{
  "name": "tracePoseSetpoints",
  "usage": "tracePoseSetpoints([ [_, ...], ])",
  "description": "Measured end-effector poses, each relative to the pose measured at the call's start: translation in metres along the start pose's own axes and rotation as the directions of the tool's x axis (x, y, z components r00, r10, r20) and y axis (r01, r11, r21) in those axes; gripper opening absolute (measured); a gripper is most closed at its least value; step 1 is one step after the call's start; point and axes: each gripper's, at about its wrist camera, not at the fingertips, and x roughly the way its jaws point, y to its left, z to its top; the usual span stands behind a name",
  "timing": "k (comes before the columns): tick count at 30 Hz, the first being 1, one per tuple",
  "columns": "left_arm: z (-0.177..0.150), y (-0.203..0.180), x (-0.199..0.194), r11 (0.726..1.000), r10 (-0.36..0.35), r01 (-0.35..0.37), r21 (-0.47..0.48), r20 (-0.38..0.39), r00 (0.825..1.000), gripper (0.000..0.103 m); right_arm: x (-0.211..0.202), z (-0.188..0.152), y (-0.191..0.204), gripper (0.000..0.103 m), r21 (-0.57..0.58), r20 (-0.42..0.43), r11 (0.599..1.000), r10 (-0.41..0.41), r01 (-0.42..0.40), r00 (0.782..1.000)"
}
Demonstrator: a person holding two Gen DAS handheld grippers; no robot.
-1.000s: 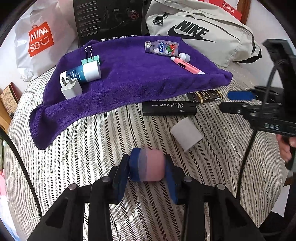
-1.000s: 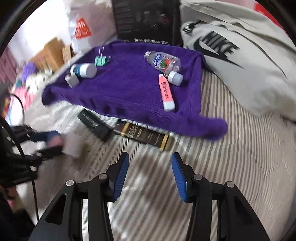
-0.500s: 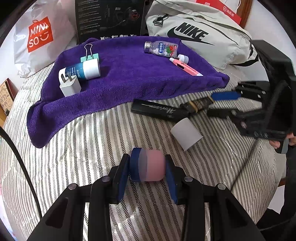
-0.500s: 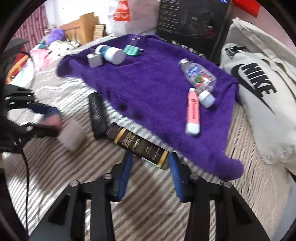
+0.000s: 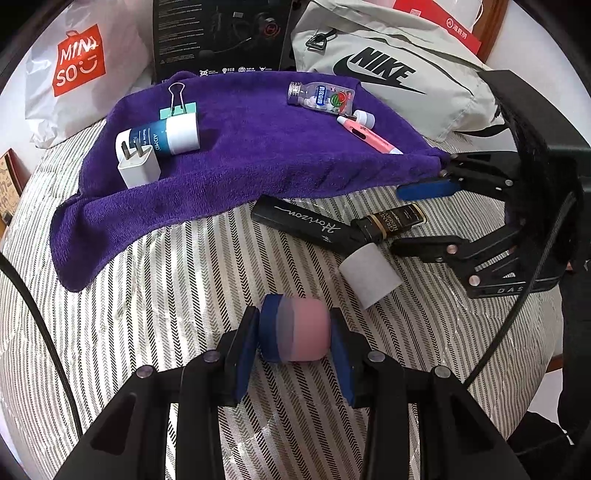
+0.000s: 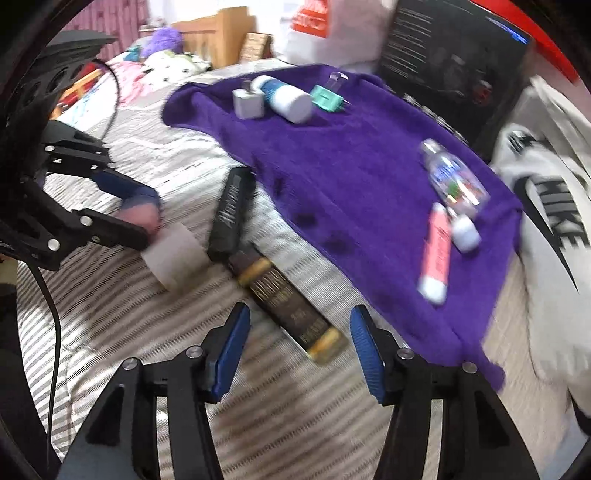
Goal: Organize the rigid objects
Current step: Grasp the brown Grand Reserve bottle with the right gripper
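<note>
My left gripper (image 5: pixel 294 325) is shut on a pink jar with a blue lid (image 5: pixel 295 334), just above the striped bed cover (image 5: pixel 155 295). My right gripper (image 6: pixel 300 316) hovers over the near end of a dark brown box with gold bands (image 6: pixel 286 295). Its jaws are opening and the pads stand clear of the box. In the left wrist view the right gripper (image 5: pixel 419 218) straddles that brown box (image 5: pixel 391 221). A black Horizon box (image 5: pixel 306 223) and a white cylinder (image 5: pixel 369 275) lie beside it. The purple towel (image 5: pixel 251 155) is behind.
The towel carries a white charger (image 5: pixel 138 168), a blue and white tube (image 5: pixel 170 134), a green binder clip (image 5: pixel 177 107), a clear bottle (image 5: pixel 321 98) and a pink pen (image 5: pixel 369 134). A Nike bag (image 5: pixel 388 70), a Miniso bag (image 5: pixel 77 62) and a black carton (image 5: pixel 218 33) line the back.
The right gripper rolled and came in over the brown box, narrowing then widening its jaws. The black and brown boxes shifted and now lie slanted. The left gripper kept still with the jar.
</note>
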Motion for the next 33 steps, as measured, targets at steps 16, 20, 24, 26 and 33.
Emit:
tracePoseSetpoints([
  [16, -0.001, 0.0, -0.002, 1.0, 0.019, -0.019, -0.001, 0.001, 1.0, 0.036, -0.037, -0.061, 0.005, 0.037, 0.525, -0.119, 0.841, -0.078, 0.129, 0.99],
  [20, -0.001, 0.0, -0.002, 1.0, 0.018, -0.018, -0.008, 0.0, 1.0, 0.036, -0.034, -0.059, 0.01, 0.039, 0.502, -0.121, 0.851, -0.112, 0.158, 0.986],
  [24, -0.001, -0.001, -0.001, 1.0, 0.027, -0.027, -0.006, -0.001, 1.0, 0.036, -0.033, -0.059, -0.006, 0.038, 0.597, -0.11, 0.793, -0.072, 0.124, 0.991],
  [26, -0.001, -0.001, -0.001, 1.0, 0.029, -0.029, -0.007, -0.002, 1.0, 0.036, -0.032, -0.057, -0.009, 0.038, 0.615, -0.116, 0.776, -0.092, 0.144, 0.989],
  [33, -0.001, -0.007, 0.0, 0.997, 0.072, -0.072, -0.005, 0.006, 0.997, 0.036, -0.026, -0.051, -0.008, 0.026, 0.611, -0.135, 0.761, -0.174, 0.22, 0.975],
])
